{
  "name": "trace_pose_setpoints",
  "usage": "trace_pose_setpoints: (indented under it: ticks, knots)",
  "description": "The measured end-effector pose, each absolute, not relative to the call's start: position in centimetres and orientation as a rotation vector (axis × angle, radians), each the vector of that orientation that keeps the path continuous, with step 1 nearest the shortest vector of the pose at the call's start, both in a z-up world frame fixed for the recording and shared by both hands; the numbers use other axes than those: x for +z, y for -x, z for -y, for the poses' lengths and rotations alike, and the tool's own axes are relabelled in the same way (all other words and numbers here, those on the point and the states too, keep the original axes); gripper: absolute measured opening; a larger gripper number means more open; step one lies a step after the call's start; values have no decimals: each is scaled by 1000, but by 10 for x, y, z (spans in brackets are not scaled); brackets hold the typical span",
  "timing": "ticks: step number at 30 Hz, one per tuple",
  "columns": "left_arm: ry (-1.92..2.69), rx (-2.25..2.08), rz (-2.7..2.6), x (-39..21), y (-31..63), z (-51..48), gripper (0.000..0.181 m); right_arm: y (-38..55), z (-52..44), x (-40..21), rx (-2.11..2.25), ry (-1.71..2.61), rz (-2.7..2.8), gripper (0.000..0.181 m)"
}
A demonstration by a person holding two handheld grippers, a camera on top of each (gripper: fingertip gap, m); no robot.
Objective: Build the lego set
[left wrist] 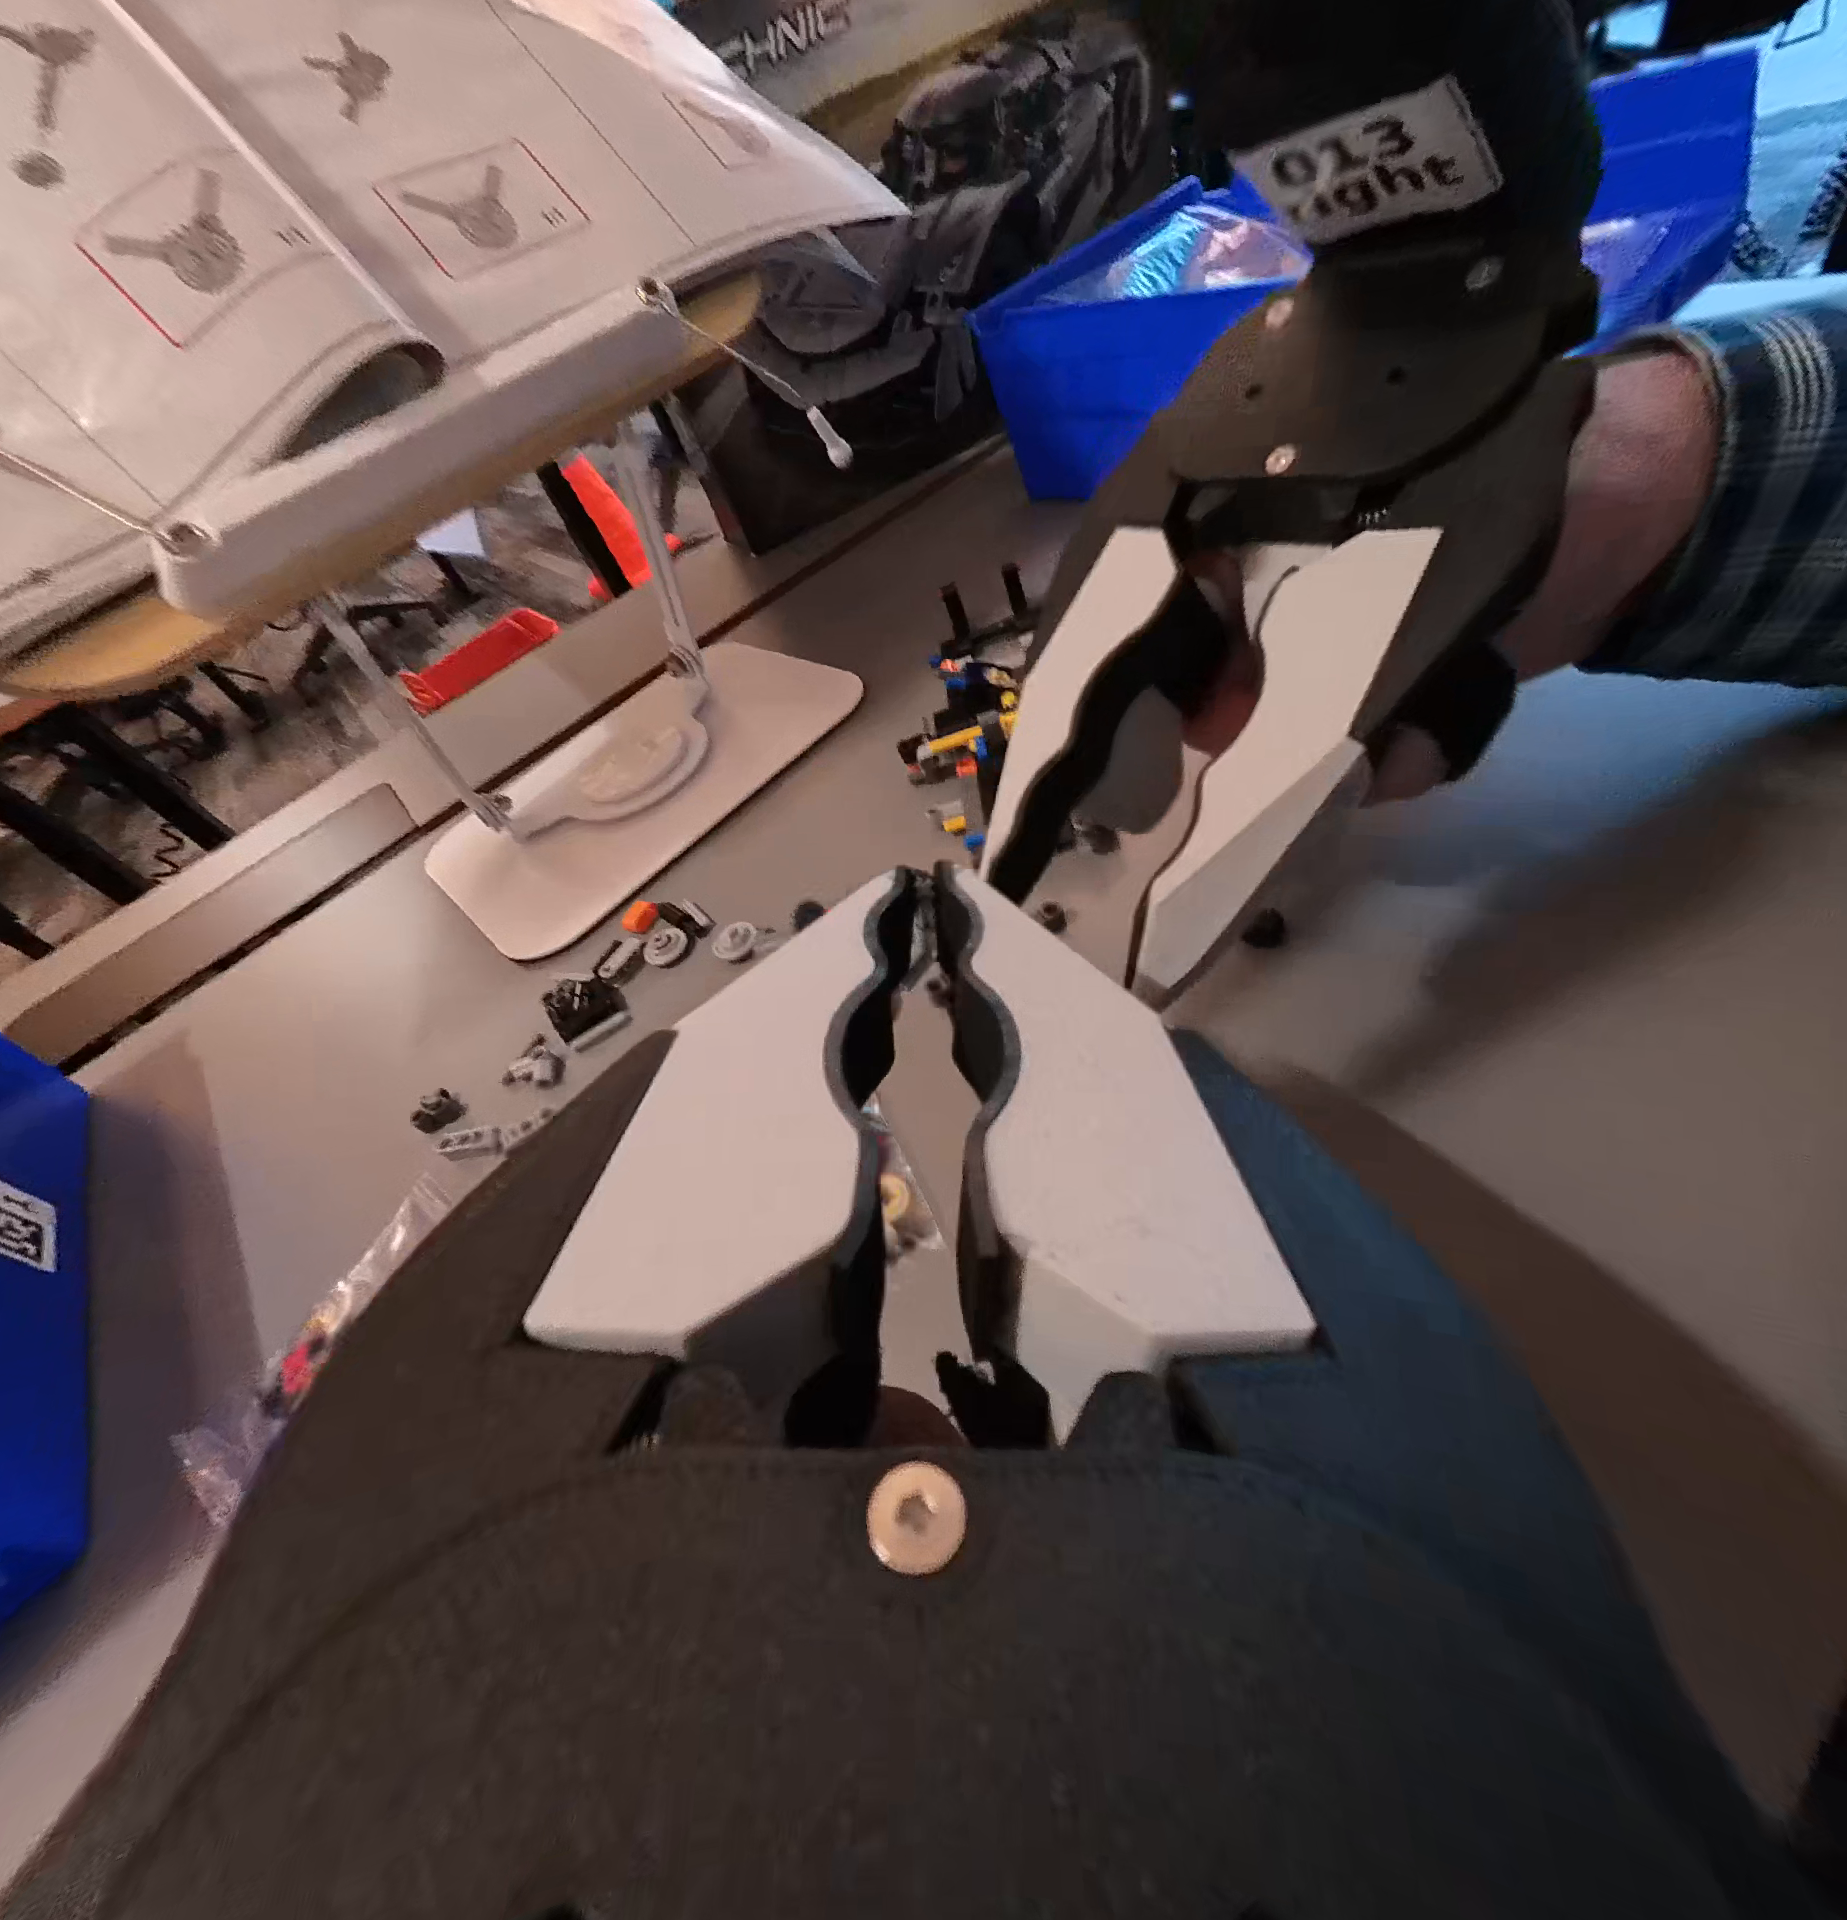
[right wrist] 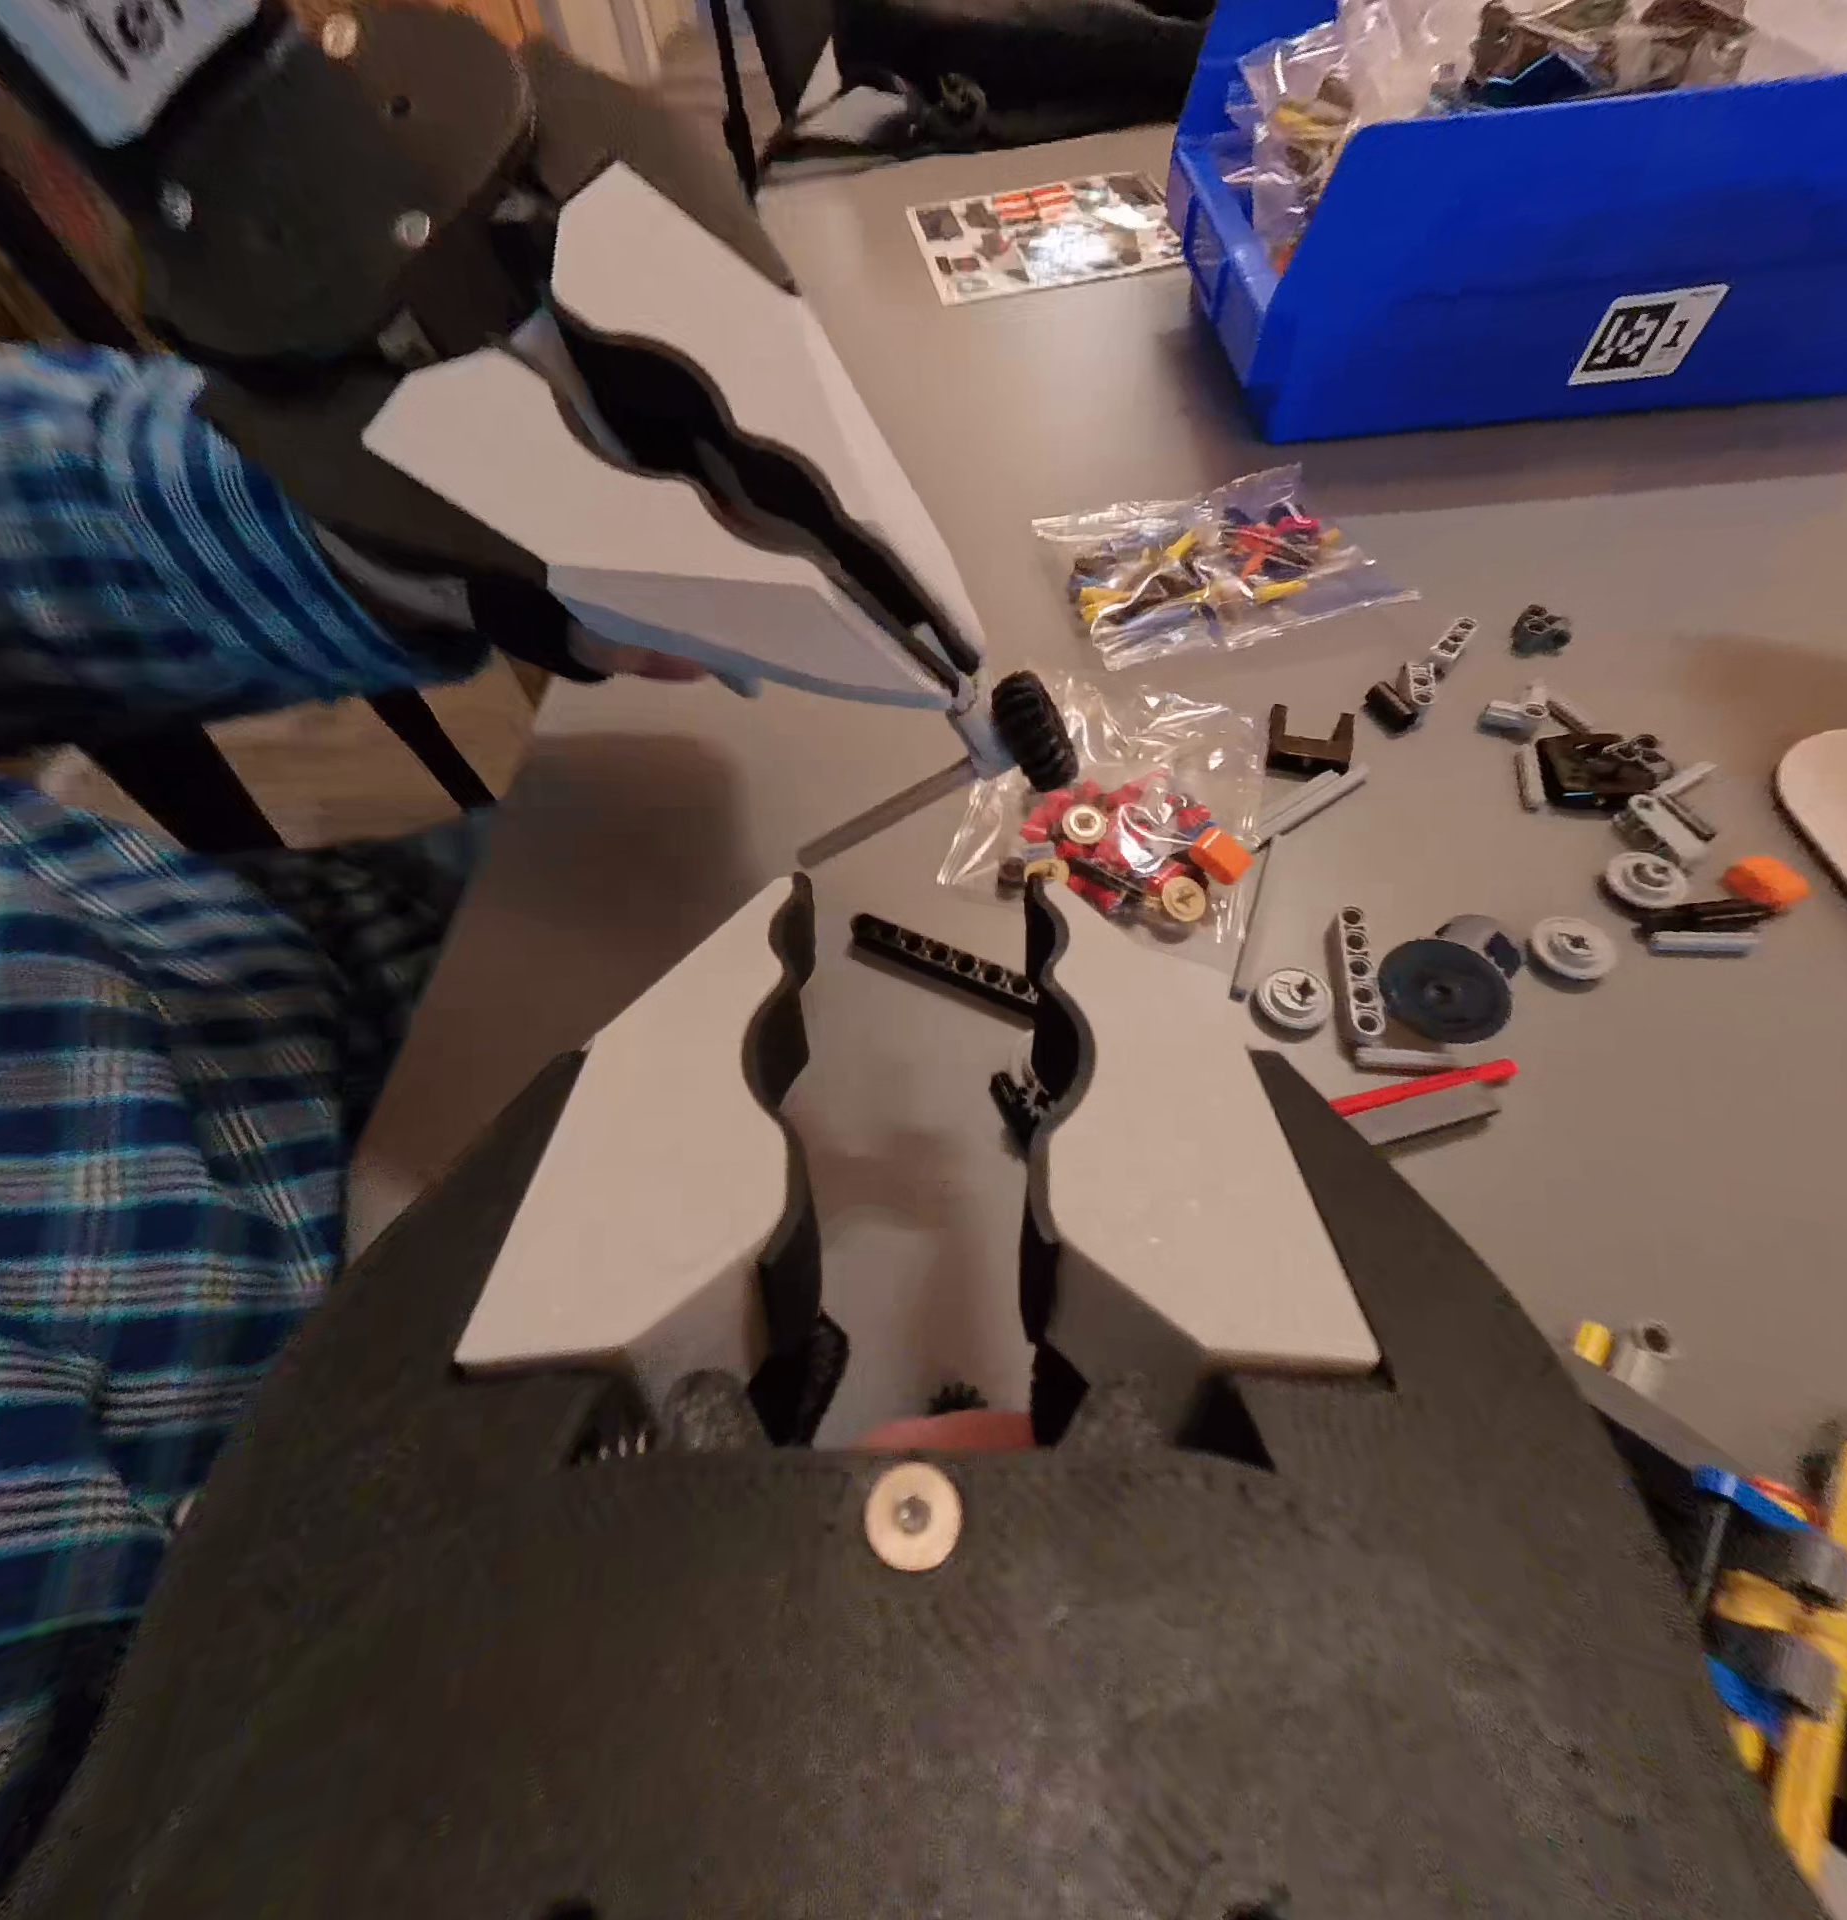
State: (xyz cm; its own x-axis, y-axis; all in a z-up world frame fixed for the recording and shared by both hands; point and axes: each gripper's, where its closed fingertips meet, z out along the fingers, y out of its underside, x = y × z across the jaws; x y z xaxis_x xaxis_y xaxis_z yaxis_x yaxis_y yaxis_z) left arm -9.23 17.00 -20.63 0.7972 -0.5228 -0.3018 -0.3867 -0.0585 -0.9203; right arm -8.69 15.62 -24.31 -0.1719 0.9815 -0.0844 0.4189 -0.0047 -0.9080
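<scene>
We are pinching a small grey connector carrying a black toothed gear (right wrist: 1033, 729) and a grey axle (right wrist: 883, 812) in the left gripper (right wrist: 966, 686), its jaws closed, above the bench's (right wrist: 1002, 416) middle. The right gripper (right wrist: 919, 914) is hovering empty, jaws parted. The assembly looks loosely stacked; a tilt could slide the gear off.

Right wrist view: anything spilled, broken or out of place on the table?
Nothing stands out. Loose lego parts lie scattered on the grey table, as expected mid-build; both small parts bags look intact. The left gripper holds a gear-and-axle piece.
</scene>
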Motion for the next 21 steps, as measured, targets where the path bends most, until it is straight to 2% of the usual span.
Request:
trace_pose_setpoints:
  ticks: [10,16,21]
  knots:
    - [1552,11,-731,-184,74,-180,1,97,-154,-222,1449,1585,1445,34]
    - [1532,13,-689,-179,72,-183,1,99,-162,-217,1502,1604,1342,9]
    - [1518,28,-681,-177,71,-183,1,97,-167,-215,1534,1601,1313,5]
